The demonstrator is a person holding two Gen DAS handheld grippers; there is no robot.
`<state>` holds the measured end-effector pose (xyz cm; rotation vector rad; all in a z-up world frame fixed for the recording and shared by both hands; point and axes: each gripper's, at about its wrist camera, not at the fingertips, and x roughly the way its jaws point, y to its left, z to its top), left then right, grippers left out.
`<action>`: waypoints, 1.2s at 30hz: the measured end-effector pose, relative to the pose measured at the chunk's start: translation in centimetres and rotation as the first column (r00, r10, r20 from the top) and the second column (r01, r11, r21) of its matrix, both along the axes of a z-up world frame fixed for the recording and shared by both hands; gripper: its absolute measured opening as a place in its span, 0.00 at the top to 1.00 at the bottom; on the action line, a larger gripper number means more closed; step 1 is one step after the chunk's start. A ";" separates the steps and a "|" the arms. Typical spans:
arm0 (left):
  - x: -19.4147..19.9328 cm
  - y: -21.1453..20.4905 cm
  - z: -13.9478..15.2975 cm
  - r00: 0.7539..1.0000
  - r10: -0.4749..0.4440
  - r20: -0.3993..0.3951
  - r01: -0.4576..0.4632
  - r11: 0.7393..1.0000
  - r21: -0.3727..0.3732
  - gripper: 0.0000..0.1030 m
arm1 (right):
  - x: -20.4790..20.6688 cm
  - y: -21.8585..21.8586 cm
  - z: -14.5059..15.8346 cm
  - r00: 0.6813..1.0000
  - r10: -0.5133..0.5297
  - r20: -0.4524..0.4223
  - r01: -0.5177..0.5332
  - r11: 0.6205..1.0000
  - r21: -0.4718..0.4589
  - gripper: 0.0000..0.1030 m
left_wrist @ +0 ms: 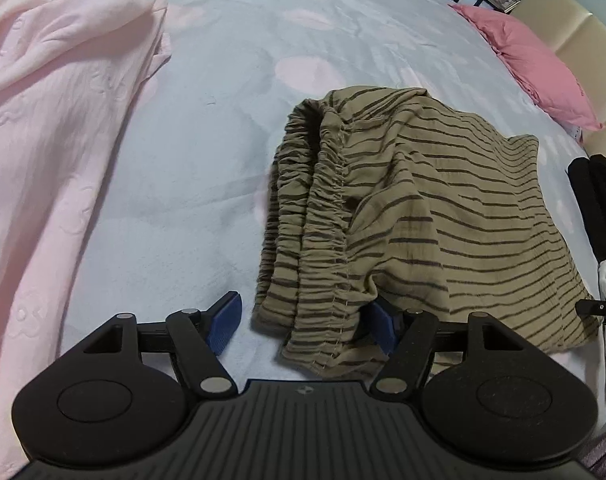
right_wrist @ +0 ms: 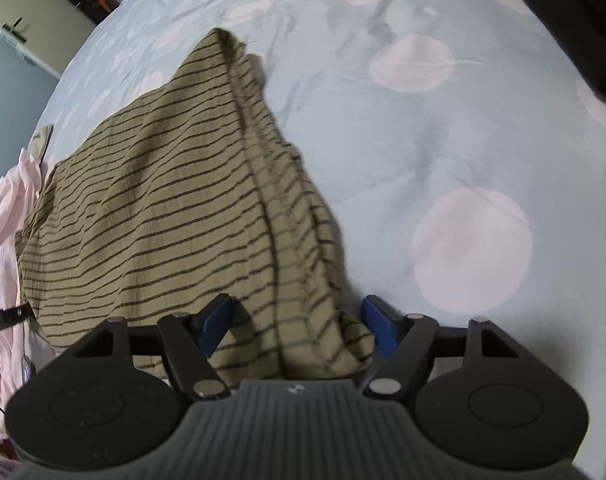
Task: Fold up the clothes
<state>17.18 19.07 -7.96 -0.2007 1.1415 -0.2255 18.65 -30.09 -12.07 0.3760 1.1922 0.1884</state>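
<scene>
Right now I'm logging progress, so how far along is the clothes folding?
Early. The striped garment lies bunched on the bed, not folded flat. Both the left hand-held gripper and right hand-held gripper sit open around its near edges, nothing clamped. The pink garment lies rumpled, apparently still unfolded.

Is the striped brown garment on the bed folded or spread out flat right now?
Folded, loosely. The striped garment lies doubled over on the bed sheet, its gathered waistband showing two stacked layers, with rumpled edges between both open grippers.

We see crinkled, matt olive-brown striped cloth shorts (left_wrist: 423,208) on a smooth pale-blue fabric bedsheet (left_wrist: 207,168); the embossed pink cotton garment (left_wrist: 51,128) looks soft.
</scene>
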 end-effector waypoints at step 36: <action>-11.3 -6.1 6.7 0.979 -0.189 -0.071 0.192 0.981 0.033 0.77 | -10.0 -5.0 5.8 0.999 0.047 0.006 -0.047 0.999 0.017 0.92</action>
